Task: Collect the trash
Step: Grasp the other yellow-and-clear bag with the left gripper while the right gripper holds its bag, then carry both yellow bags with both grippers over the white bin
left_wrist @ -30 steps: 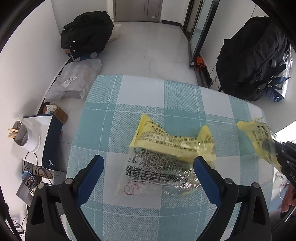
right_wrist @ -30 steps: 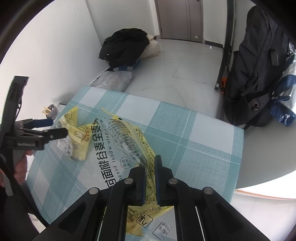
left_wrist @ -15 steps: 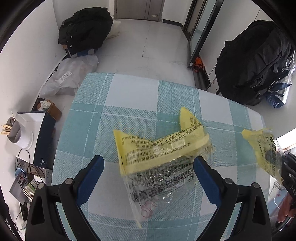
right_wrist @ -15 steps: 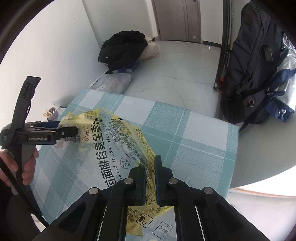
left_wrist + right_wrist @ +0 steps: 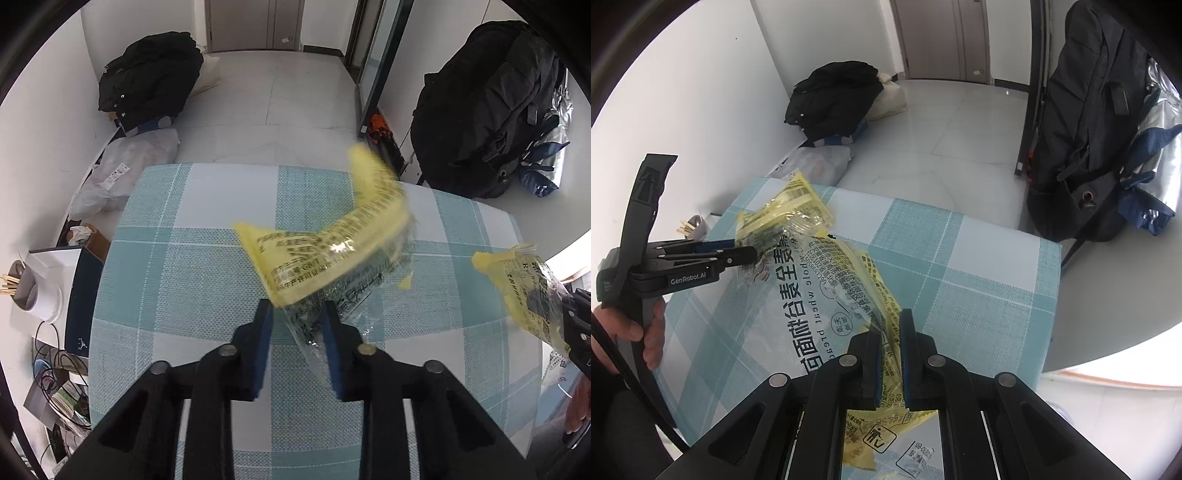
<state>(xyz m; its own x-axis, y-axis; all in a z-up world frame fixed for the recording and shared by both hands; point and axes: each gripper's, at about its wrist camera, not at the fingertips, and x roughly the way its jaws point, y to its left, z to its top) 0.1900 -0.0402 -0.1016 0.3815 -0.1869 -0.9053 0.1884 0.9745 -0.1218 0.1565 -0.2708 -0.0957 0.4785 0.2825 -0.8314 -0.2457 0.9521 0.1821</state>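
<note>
Two hand-held claws work a checked blue-and-white surface [image 5: 192,280] strewn with bread packaging. The left claw [image 5: 295,314] has just been closing, and a crumpled yellow-and-clear wrapper [image 5: 332,254] now stands between its blue pads, apparently pinched at its clear lower end, though blur makes the contact hard to confirm. The wrapper rises from the claw toward the upper right of the left-wrist frame, its long axis running diagonally, its yellow top curling over. The right claw [image 5: 889,343] is clamped shut on the edge of a larger clear bread bag [image 5: 798,295] with yellow trim, which spreads toward the left of the right-wrist frame. There the left claw [image 5: 750,251] and the hand [image 5: 646,332] gripping its handle appear at the left edge, so the small wrapper sits just beside the big bag's far end. A second ago the left claw stood wide open, with the wrapper lying flat on the surface between its pads.
</note>
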